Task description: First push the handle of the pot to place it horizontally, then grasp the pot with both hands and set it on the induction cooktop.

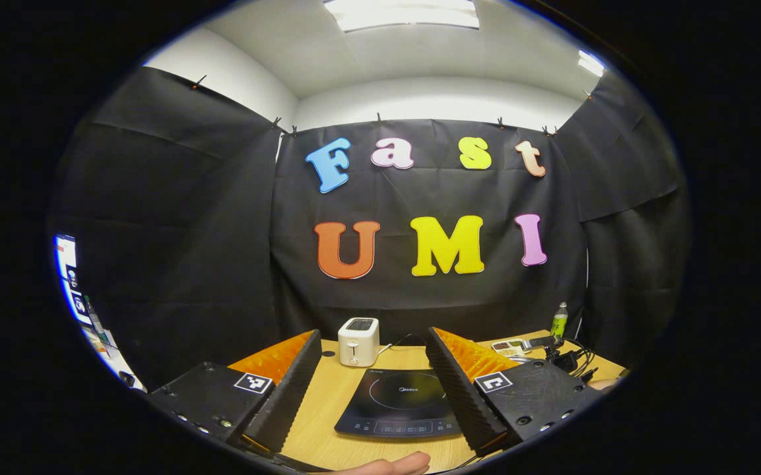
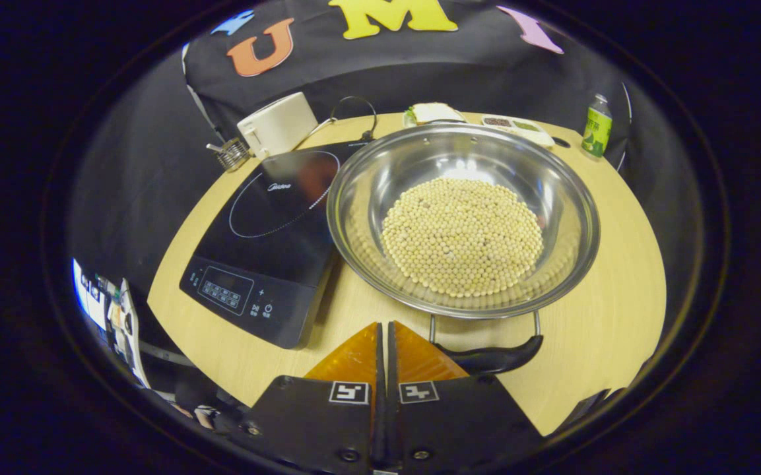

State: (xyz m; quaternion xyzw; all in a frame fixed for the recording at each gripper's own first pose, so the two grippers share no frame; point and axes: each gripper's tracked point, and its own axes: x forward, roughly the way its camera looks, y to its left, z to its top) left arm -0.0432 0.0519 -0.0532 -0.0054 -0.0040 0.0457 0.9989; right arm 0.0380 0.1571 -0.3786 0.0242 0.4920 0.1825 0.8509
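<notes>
A wide steel pot (image 2: 555, 198), its bottom covered with pale beans, stands on the wooden table just right of the black induction cooktop (image 2: 268, 231). Its rim overhangs the cooktop's right edge. The pot's near handle (image 2: 492, 359), a dark grip on a wire loop, points toward me and lies about level. In the right gripper view my right gripper (image 2: 383, 324) is shut with nothing in it, its tips just left of that handle. In the left gripper view my left gripper (image 1: 373, 332) stands open above the table, with the cooktop (image 1: 400, 402) showing between its fingers.
A white toaster (image 1: 358, 341) stands behind the cooktop, with a small wire rack (image 2: 231, 155) beside it. At the table's far side are food trays (image 2: 519, 125), a green bottle (image 2: 596, 128) and cables (image 1: 568, 359). A hand (image 1: 393, 465) shows at the near edge.
</notes>
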